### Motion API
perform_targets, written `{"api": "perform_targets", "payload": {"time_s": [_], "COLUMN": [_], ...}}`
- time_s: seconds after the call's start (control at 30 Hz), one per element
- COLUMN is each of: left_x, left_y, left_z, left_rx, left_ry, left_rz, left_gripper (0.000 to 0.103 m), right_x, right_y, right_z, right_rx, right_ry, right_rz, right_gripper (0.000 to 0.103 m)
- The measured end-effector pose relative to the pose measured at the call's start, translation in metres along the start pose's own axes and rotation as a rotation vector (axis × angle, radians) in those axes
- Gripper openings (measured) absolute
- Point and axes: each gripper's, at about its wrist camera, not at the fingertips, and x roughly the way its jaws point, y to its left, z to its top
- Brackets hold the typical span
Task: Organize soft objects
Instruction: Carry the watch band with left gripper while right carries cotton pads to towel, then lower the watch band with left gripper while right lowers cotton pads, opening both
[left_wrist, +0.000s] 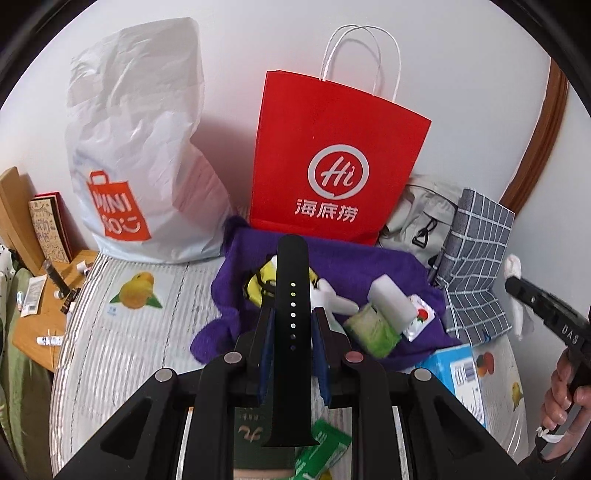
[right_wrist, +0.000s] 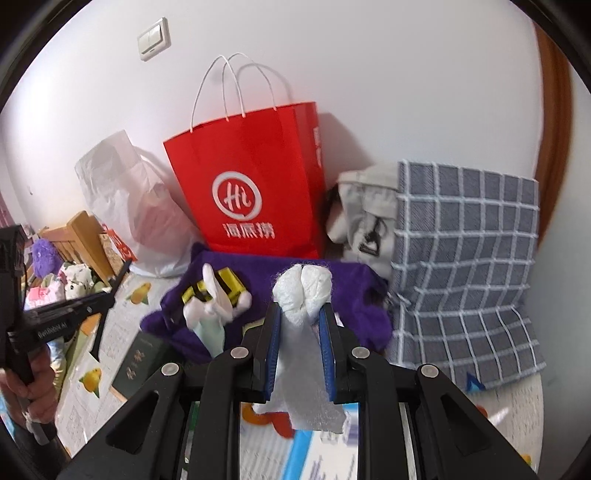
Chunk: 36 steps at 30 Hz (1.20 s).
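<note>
While clamped, the black strap (left_wrist: 290, 321) stands between the left gripper (left_wrist: 291, 325) fingers.

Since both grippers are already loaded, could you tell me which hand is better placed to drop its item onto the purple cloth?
Probably the left gripper: its black strap already points over the purple cloth.

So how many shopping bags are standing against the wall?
2. The red paper bag stands in the middle behind the purple cloth; the white plastic bag sits to its left. Others could be hidden behind them.
</note>
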Motion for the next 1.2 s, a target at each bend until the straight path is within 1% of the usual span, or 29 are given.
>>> {"api": "perform_targets", "payload": {"time_s": [0.2, 0.4, 0.53, 0.7, 0.77, 0.83, 0.93, 1.07, 1.1, 1.17, 1.2], "left_x": [0.022, 0.045, 0.064, 0.091, 0.101, 0.112, 0.12, 0.126, 0.128, 0.13, 0.13], "left_y": [-0.004, -0.008, -0.006, 0.006, 0.011, 0.015, 0.02, 0.022, 0.023, 0.02, 0.019], "left_z": [0.015, 0.026, 0.033, 0.037, 0.034, 0.034, 0.033, 0.034, 0.033, 0.033, 0.033], "left_rx": [0.0, 0.013, -0.003, -0.045, -0.059, -0.065, -0.065, -0.072, -0.082, -0.08, -0.072], "left_ry": [0.009, 0.025, 0.033, 0.054, 0.066, 0.101, 0.119, 0.133, 0.142, 0.151, 0.15], "left_rz": [-0.002, 0.005, 0.005, -0.011, -0.013, -0.006, -0.005, -0.03, -0.057, -0.081, -0.074], "left_gripper": [0.019, 0.019, 0.019, 0.019, 0.019, 0.019, 0.019, 0.019, 0.019, 0.019, 0.019], "right_x": [0.016, 0.043, 0.069, 0.085, 0.095, 0.109, 0.128, 0.155, 0.16, 0.17, 0.174], "right_y": [0.005, -0.003, -0.018, -0.031, -0.036, -0.039, -0.042, -0.042, -0.041, -0.038, -0.037], "right_z": [0.023, 0.024, 0.019, 0.018, 0.016, 0.013, 0.007, -0.002, -0.005, -0.01, -0.012], "right_rx": [-0.018, -0.011, 0.005, -0.005, 0.004, 0.015, 0.036, 0.056, 0.053, 0.046, 0.045], "right_ry": [-0.031, -0.012, 0.053, 0.086, 0.111, 0.138, 0.177, 0.227, 0.234, 0.259, 0.27], "right_rz": [0.009, 0.01, -0.002, -0.03, -0.027, -0.016, -0.004, 0.014, 0.02, 0.021, 0.02], "right_gripper": [0.02, 0.02, 0.02, 0.02, 0.02, 0.02, 0.02, 0.022, 0.023, 0.023, 0.023]}}
